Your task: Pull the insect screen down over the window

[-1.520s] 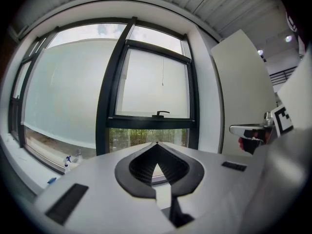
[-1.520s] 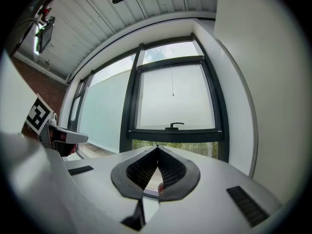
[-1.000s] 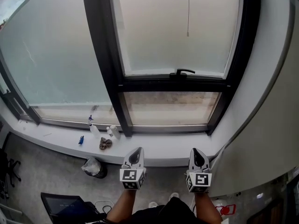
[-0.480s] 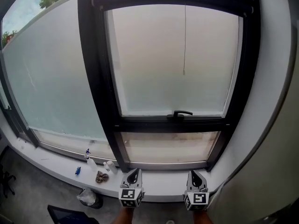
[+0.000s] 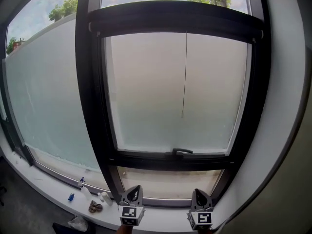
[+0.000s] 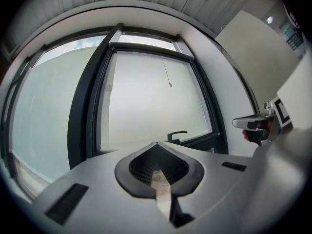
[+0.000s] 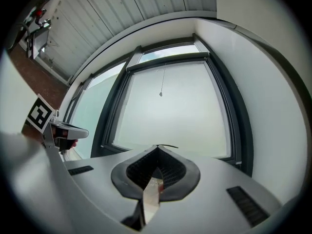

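Note:
A dark-framed window with a frosted pane fills the head view. The rolled-up insect screen's dark cassette runs across the top of the frame. From it hangs a thin pull cord, its end at mid-pane; the cord also shows in the left gripper view and the right gripper view. A window handle sits on the lower rail. My left gripper and right gripper are low, side by side, well below the cord, both shut and empty.
A white sill carries small bottles and a brown rag at the lower left. A large fixed frosted pane lies to the left. A white wall closes in on the right.
The head view has tilted up, so the cassette and the treetops now show and the floor has left the frame. Both grippers have risen and moved closer to the window, still shut.

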The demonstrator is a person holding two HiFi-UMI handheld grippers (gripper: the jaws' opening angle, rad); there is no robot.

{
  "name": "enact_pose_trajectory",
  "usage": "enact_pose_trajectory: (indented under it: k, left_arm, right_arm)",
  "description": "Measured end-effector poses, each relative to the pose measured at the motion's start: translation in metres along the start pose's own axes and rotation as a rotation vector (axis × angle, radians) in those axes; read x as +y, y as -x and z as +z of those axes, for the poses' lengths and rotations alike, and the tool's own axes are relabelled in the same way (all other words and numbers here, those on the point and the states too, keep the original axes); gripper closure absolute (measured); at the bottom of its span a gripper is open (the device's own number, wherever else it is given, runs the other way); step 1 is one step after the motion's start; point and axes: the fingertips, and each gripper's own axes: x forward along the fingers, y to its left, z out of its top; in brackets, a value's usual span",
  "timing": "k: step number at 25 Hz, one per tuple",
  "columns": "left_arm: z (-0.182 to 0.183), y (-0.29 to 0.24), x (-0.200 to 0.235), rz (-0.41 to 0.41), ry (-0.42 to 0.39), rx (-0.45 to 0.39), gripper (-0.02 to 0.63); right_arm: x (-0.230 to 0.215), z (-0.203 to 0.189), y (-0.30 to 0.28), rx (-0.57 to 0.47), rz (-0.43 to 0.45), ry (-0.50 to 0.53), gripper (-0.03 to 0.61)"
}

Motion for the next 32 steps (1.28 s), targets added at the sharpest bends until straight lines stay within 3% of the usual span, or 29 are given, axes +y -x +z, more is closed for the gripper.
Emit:
enact_pose_trajectory:
  k: [4, 10, 17, 22, 24, 27, 31, 32]
  left_arm:
    - [0.045, -0.044, 0.003, -0.019, -0.113, -0.047, 0.614]
    - [0.102, -0.107, 0.036, 0.040, -0.357, -0.079, 0.614]
    - [0.197, -0.164, 0.087, 0.075, -0.595, -0.177, 0.614]
    - [0.281, -0.195, 0.120, 0.122, -0.875, -0.240, 0.614]
    - [0.312, -0.204, 0.133, 0.131, -0.927, -0.266, 0.614]
    - [0.359, -0.212, 0.150, 0.171, -1.037, -0.282, 0.609]
    - [0.415, -0.225, 0.159, 0.227, -1.223, -0.246, 0.420]
    - [0.427, -0.229, 0.162, 0.244, -1.253, -0.231, 0.402]
  right_arm:
    - [-0.018, 0.018, -0.032, -0.028, 0.008, 0.101, 0.575]
    - [-0.041, 0.060, -0.090, -0.128, 0.030, 0.262, 0.575]
    - [-0.078, 0.124, -0.159, -0.193, -0.047, 0.392, 0.575]
    - [-0.102, 0.196, -0.197, -0.262, -0.093, 0.654, 0.575]
    - [-0.116, 0.218, -0.206, -0.250, -0.122, 0.771, 0.575]
    - [-0.141, 0.249, -0.224, -0.220, -0.167, 0.855, 0.567]
    - [-0.170, 0.309, -0.244, -0.213, -0.214, 0.952, 0.493]
    - [-0.175, 0.325, -0.248, -0.222, -0.224, 0.988, 0.472]
